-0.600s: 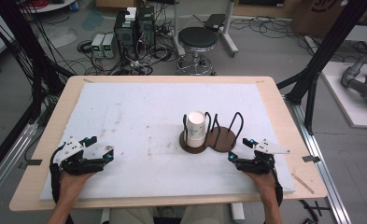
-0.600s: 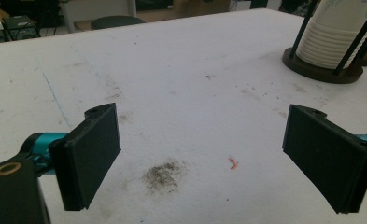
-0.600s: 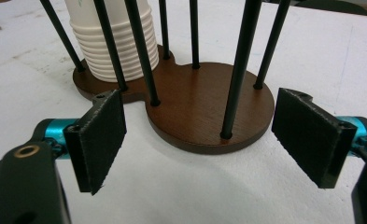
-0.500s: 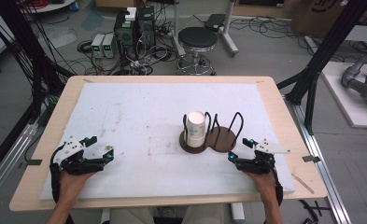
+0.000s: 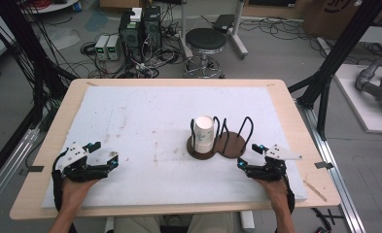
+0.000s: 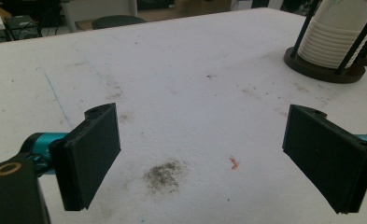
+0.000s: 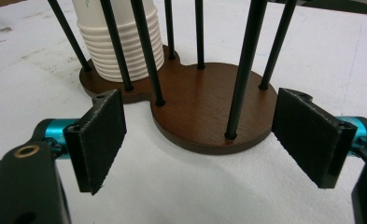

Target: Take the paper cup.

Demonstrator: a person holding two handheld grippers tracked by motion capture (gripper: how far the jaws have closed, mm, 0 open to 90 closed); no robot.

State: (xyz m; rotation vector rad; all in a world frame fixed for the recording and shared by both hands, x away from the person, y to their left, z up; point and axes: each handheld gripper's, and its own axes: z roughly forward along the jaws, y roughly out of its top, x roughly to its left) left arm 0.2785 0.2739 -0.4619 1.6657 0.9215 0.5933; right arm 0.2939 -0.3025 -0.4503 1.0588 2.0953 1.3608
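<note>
Left claw [image 5: 104, 154] jaws spread wide, nothing between them, held by the left hand [image 5: 74, 187] near the front-left corner of the counter [image 5: 281, 104], low over the white mat [image 5: 145, 121]. In the left gripper view the left claw [image 6: 201, 156] hangs over bare mat with a dark smudge [image 6: 163, 173] and a small orange fleck [image 6: 234, 163] under the gap; the cup stack [image 6: 328, 39] in its rack sits far off toward the top right. Right claw [image 5: 249, 156] jaws also spread wide, gripping nothing, held by the right hand [image 5: 276, 187] near the front-right part of the counter, just beside the cup holder [image 5: 227, 143] but not touching it. In the right gripper view the right claw [image 7: 200, 135] points straight at the holder's brown double-disc base [image 7: 204, 109]; the nearer disc is bare between its black rods [image 7: 244, 65], the farther disc carries the stack of white paper cups [image 7: 125, 49], upright, inside its rods. From the high view the holder stands right of the counter's middle, toward the front, with the white cup stack [image 5: 203, 134] in its left ring. Beyond the counter's far edge: a round stool [image 5: 205, 41], computer boxes [image 5: 140, 26] and loose cables [image 5: 286, 26] on the floor.
</note>
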